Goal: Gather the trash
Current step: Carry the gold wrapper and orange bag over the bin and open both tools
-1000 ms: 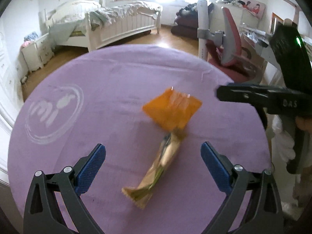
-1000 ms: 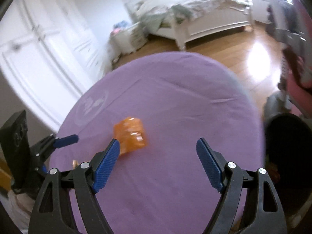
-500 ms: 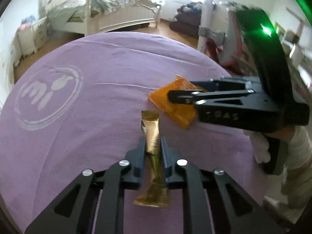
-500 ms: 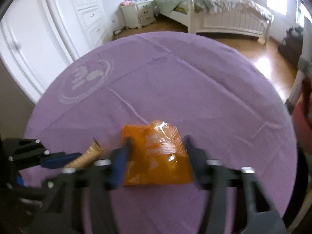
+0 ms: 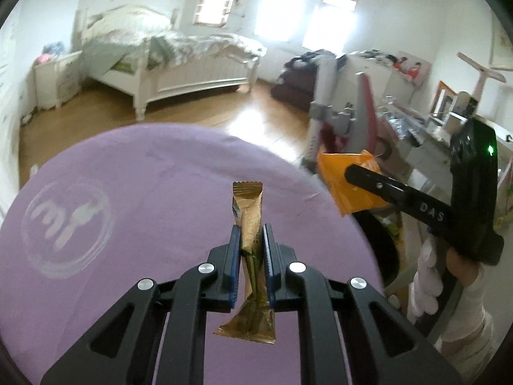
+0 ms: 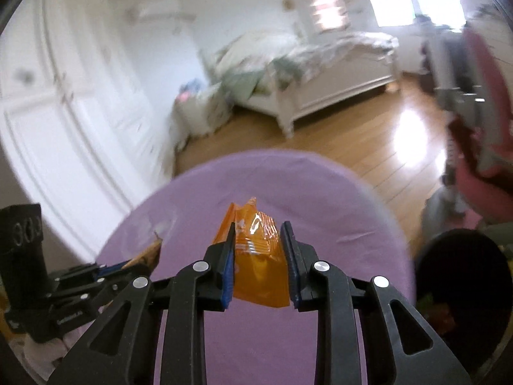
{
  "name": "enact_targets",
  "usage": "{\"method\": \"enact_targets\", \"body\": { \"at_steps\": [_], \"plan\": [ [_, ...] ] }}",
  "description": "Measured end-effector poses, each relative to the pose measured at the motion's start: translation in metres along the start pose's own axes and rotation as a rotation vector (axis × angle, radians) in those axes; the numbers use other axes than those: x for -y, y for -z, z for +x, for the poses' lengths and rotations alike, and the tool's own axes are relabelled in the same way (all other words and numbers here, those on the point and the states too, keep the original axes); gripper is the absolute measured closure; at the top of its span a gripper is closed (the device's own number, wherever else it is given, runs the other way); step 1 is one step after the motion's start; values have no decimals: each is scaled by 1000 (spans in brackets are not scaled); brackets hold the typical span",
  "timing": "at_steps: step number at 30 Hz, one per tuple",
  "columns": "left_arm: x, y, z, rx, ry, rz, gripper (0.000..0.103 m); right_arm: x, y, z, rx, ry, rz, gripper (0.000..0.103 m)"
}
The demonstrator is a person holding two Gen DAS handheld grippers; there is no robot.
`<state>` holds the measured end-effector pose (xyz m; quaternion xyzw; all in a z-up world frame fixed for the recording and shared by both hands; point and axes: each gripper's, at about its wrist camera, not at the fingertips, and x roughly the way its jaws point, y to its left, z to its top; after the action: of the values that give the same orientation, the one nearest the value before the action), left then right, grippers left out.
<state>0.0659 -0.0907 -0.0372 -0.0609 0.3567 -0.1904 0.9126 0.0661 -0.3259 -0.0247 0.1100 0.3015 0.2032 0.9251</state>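
- You're working in a home bedroom.
- An unmade white bed (image 5: 179, 61) stands on the wood floor (image 5: 224, 112), with a nightstand (image 5: 57, 77) beside it.
- White wardrobe doors (image 6: 64, 96) line one wall.
- A cluttered desk (image 5: 416, 118) sits near bright windows (image 5: 282, 9).

Left gripper (image 5: 251, 243) clamps a gold wrapper (image 5: 250, 211); right gripper (image 6: 259, 243), fingers closing, squeezes an orange packet (image 6: 259, 263).

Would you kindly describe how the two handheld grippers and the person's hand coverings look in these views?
Both grippers are matte black plastic with triangular cut-outs, silver rivets and blue ribbed pads lining the fingers. The left gripper shows this up close. The right gripper, seen from its side, carries white "DAS" lettering and a black housing with a green light. The hand wears a white glove.
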Motion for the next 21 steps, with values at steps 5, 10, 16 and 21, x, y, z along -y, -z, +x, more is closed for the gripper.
{"method": "enact_targets", "body": {
  "at_steps": [5,10,16,21],
  "plan": [
    [60,-25,30,24,94,67,89,61,-11,-58,127,125,83,76],
    [112,-38,61,22,189,121,89,130,-6,-105,193,244,179,76],
    [161,-49,93,7,264,176,89,199,11,-140,210,326,276,76],
    [185,-50,112,6,299,191,89,225,25,-141,209,354,327,76]
  ]
}}
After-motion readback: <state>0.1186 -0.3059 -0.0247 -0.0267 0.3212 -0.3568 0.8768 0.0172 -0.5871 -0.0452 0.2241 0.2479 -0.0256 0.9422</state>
